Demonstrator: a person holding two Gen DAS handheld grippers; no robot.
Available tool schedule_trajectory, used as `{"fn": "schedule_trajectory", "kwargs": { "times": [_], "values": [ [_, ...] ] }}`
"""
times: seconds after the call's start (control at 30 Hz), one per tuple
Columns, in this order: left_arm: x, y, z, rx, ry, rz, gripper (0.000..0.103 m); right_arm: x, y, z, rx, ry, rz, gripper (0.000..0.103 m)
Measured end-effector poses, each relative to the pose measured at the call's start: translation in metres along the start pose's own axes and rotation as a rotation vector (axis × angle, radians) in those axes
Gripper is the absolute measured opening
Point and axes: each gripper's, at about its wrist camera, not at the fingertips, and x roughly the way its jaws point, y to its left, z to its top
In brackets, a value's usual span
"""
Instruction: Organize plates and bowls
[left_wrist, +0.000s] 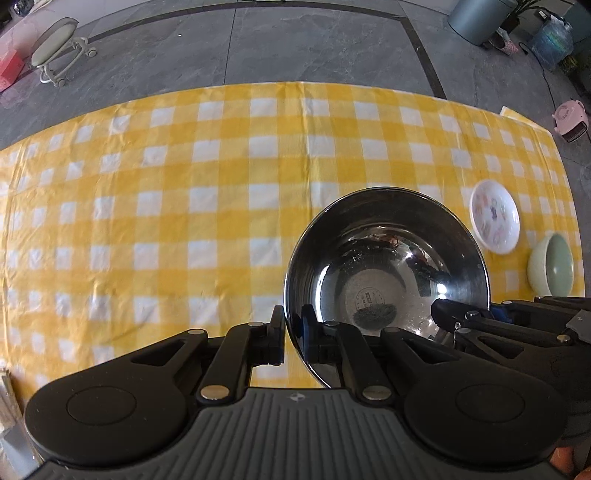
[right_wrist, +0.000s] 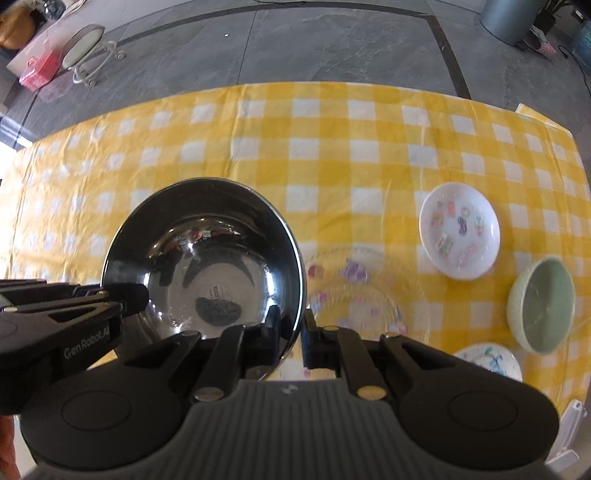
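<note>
A: What are you holding?
B: Your left gripper (left_wrist: 293, 332) and right gripper (right_wrist: 291, 332) each pinch the rim of the empty steel bowl (right_wrist: 207, 258), above the checked cloth (left_wrist: 184, 184).
A: To its right?
B: A blurred glass dish (right_wrist: 362, 295), perhaps; then the plate (right_wrist: 460, 230) and an empty green bowl (right_wrist: 541, 304).

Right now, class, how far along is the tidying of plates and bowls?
Done: nothing looks stacked yet. In hand: both the left gripper and right gripper clamp the steel bowl's rim. Left: the patterned plate and green bowl sit apart on the checked cloth.
</note>
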Motion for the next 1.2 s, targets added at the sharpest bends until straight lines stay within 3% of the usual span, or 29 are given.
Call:
{"fn": "schedule_trajectory", "kwargs": {
  "times": [0.33,0.57,0.9,1.2],
  "values": [
    [-0.043,-0.005,-0.098,0.056,0.012,-0.004,0.012,-0.049,0.022,-0.091,-0.130,0.016,-0.005,0.010],
    [-0.049,-0.005,-0.149,0.077,0.045,-0.019,0.013,-0.060,0.029,-0.147,-0.194,0.044,0.001,0.011],
    [-0.029,-0.001,-0.187,0.054,0.089,-0.016,0.013,-0.037,0.037,-0.188,-0.227,0.096,0.003,0.011],
    [-0.007,-0.002,-0.190,0.046,0.091,-0.013,0.013,-0.014,0.040,-0.197,-0.238,0.107,-0.023,0.011]
  ]
}}
